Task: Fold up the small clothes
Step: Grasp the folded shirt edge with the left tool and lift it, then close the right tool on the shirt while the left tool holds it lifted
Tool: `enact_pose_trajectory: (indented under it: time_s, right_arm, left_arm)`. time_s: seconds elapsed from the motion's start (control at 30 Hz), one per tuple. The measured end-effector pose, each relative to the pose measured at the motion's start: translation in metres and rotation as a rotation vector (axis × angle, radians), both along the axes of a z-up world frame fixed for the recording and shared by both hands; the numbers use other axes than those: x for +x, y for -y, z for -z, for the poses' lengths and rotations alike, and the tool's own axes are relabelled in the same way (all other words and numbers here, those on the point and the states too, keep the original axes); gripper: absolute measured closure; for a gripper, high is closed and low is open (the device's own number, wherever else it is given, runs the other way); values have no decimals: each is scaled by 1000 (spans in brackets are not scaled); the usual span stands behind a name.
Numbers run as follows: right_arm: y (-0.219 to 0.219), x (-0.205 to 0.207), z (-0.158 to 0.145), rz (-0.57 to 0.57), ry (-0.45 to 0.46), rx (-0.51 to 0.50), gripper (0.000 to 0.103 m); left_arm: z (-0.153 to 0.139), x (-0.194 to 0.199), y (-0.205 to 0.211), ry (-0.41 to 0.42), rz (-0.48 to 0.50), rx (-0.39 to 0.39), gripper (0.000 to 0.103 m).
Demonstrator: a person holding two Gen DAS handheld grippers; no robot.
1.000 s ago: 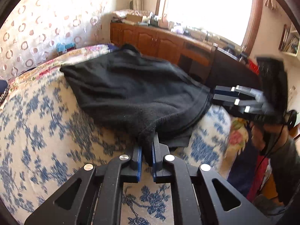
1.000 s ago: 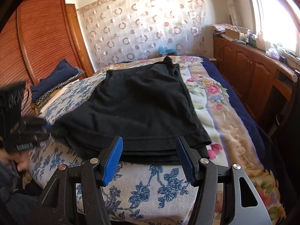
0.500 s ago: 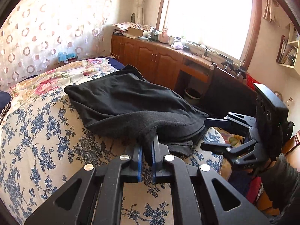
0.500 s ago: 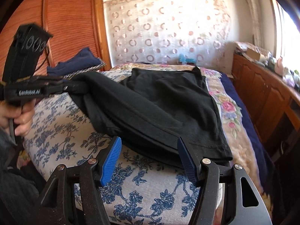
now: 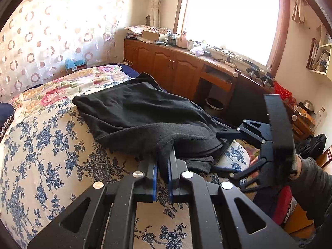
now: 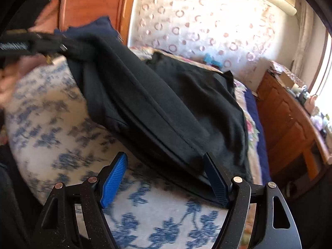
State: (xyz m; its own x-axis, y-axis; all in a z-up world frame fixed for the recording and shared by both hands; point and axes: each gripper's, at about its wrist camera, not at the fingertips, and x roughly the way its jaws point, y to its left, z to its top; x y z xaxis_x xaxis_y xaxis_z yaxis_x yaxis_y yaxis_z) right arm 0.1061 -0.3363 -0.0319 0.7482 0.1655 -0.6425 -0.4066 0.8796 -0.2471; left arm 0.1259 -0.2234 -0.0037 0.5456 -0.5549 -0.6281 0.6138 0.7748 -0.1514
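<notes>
Fold unfinished: left tool (image 5: 162,171) clamps the black garment's (image 5: 145,112) lifted corner above the bed (image 5: 41,145); right tool (image 6: 166,178) gapes, empty.

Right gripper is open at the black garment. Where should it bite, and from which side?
Grip the free near corner of the black garment, coming in level from the bed's foot edge. The left gripper already pinches the other corner, and the hem hangs between the right gripper's open fingers.
</notes>
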Motion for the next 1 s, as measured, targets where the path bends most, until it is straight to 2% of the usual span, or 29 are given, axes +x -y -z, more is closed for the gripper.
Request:
enact_pose_trajectory:
  time_s: [0.07,0.17,0.37,0.43,0.57,0.67,0.7,0.87,1.0]
  right_arm:
    - [4,7,0,40,-9,-28,26]
    - [9,14,-3,69,-30,-12,26]
    - [0,21,-11,67,-27,-42,27]
    - [-3,17,-15,57,-22,-44,36]
    - [-9,20,-14,53,-30,-52,45]
    - [-1,24,-14,57,-40,-11,77]
    - [0,22,-18,48,-30,11,94]
    - [-1,4,-51,18,58,108,95]
    - [-14,-12,-74,-24,116,105,95]
  left_arm:
    - [-1,0,0,-13,-6,10,95]
    - [-4,-4,1,-2,-12,44,95]
    - [-5,-5,1,-15,-4,61,95]
    - [-5,-5,1,-17,-1,66,95]
    - [-6,-3,-4,-31,-9,49,95]
    - [-9,-8,-10,-31,-20,32,95]
    - [-11,-11,-12,-20,-22,28,95]
    - [-34,-23,-32,33,-42,-33,96]
    - [-55,-31,-49,76,-62,-67,96]
